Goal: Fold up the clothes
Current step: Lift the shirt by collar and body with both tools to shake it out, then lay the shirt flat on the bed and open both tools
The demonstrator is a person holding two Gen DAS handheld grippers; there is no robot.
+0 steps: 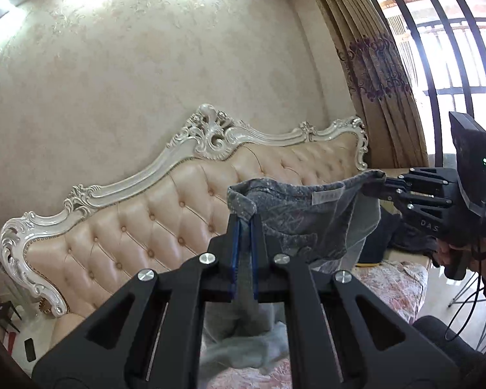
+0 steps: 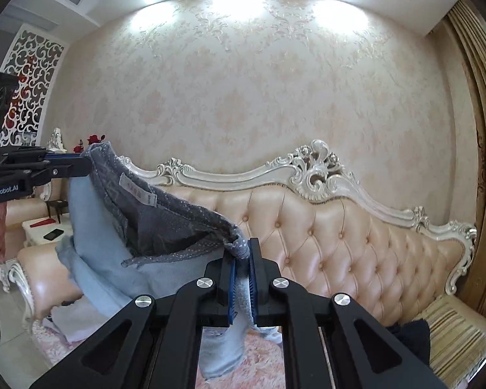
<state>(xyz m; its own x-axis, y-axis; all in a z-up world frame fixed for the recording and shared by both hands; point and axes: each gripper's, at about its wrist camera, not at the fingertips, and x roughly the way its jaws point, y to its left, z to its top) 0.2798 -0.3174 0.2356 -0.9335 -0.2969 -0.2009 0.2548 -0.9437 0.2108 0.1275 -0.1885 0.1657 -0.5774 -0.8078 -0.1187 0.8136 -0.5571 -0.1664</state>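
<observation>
Here, a pair of grey trousers (image 1: 295, 214) is held aloft by its waistband in front of the tufted sofa (image 1: 165, 214). The left gripper (image 1: 245, 227) is clamped on the near left end, the right gripper (image 1: 384, 181) on the far right end. The pale legs hang down toward a floral cover (image 2: 262, 350).

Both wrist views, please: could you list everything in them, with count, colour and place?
jeans: one pair, light blue denim with grey inside, held up by the waistband between both grippers, legs hanging down
label: one, white, inside the waistband
sofa: one, peach tufted leather with a carved white frame, against the wall behind
curtain: one, tan with purple pattern, beside the barred window
floral cover: one, pink, under the jeans
dark clothes: a pile, count unclear, on the sofa's far end
phone: one, black, on a white side table
left gripper: black with blue pads, shut on the waistband
right gripper: the same, shut on the other end
</observation>
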